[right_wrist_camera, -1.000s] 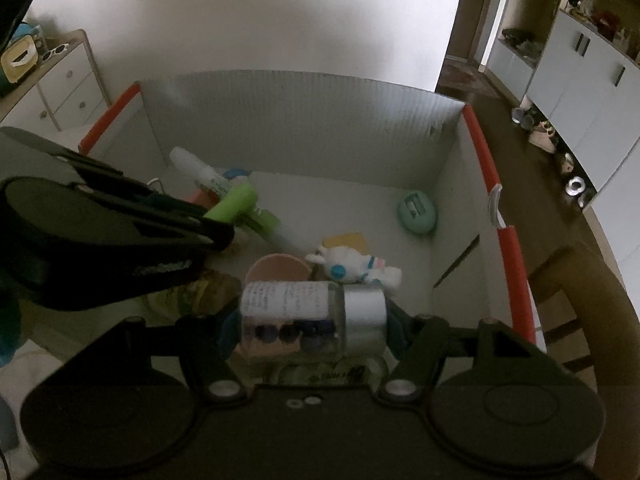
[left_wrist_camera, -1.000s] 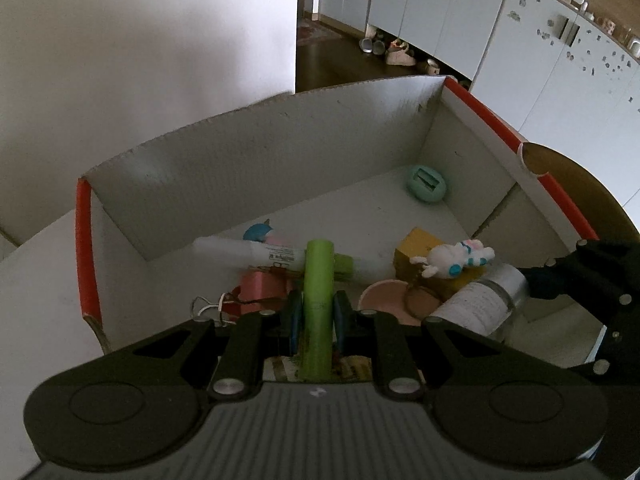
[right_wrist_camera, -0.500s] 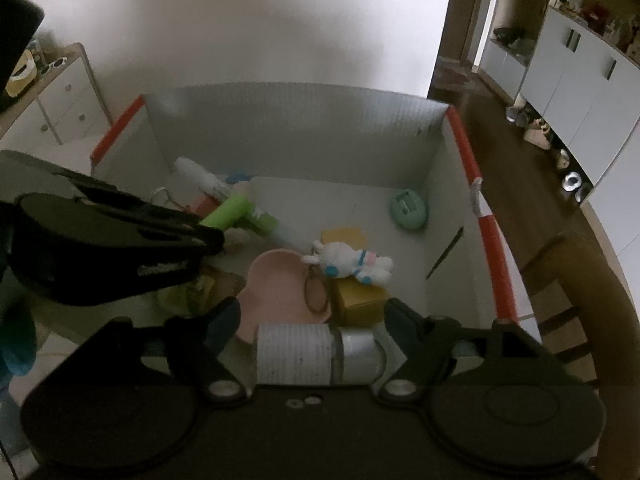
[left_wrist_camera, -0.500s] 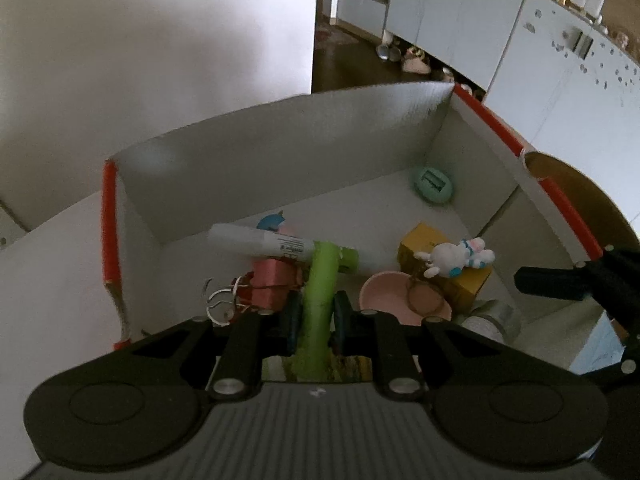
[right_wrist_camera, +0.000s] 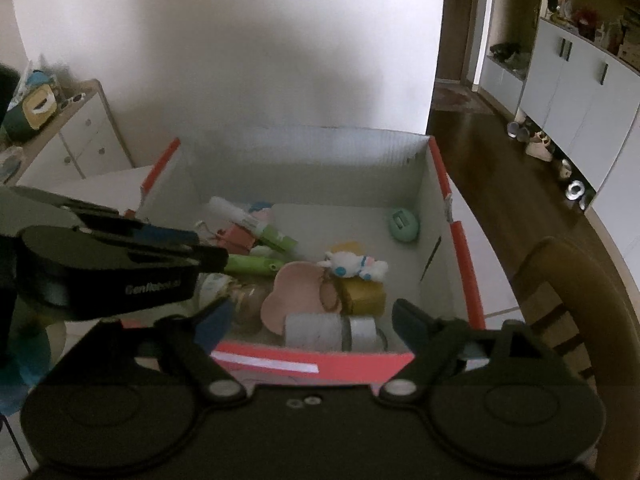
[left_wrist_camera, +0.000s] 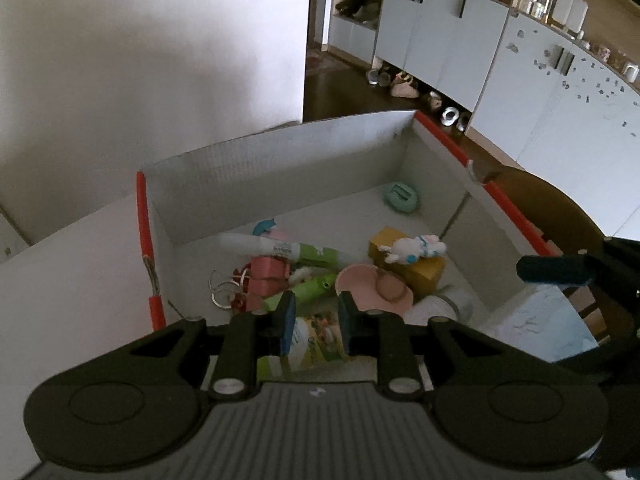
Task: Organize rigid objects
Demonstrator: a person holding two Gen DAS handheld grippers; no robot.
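Clutter sits piled in the box (right_wrist_camera: 460, 240). My left gripper (left_wrist_camera: 314, 322) and right gripper (right_wrist_camera: 308, 322) both hang spread and empty above it. I judge the one jar (right_wrist_camera: 332, 330) could roll against the one pink dish (right_wrist_camera: 296, 292) if nudged. One green marker (right_wrist_camera: 252, 266).

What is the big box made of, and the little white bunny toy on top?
The box looks like matte corrugated cardboard: fine ribs show along its back wall. The bunny toy looks like soft plush, fuzzy and dull, though it could be rubbery.
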